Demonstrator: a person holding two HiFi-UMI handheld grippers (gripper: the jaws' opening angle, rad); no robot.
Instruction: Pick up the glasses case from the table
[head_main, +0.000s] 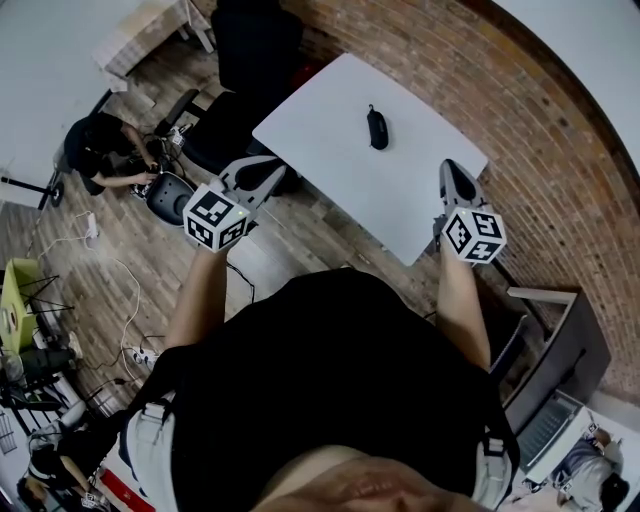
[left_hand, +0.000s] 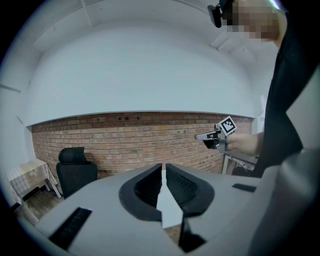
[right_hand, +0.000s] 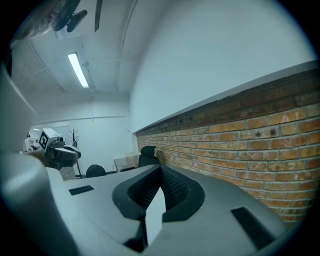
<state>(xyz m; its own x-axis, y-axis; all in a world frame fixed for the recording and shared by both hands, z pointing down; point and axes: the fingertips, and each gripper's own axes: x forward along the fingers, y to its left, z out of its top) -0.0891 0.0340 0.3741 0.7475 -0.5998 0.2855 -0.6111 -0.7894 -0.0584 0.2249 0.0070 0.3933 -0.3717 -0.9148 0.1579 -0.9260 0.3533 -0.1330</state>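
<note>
Case (head_main: 377, 127) lies on desk (head_main: 320, 160), ahead of both tongs and between their lines, well apart from each. Left tongs (head_main: 258, 178) and right tongs (head_main: 457, 182) are pressed together, gripping nothing.

Brick wall (head_main: 540, 130) runs along the far side, red brick low down, plain white wall (left_hand: 140, 70) above it. Wood-plank floor (head_main: 110, 250) underfoot, with cables (head_main: 125, 290) trailing across it. A white desk (head_main: 320, 150) stands angled out from the brick. There's a black office chair (head_main: 255, 45) near its far corner, a cloth-covered small table (left_hand: 27, 175) beside that, and a ceiling strip light (right_hand: 78, 70) glowing overhead.
</note>
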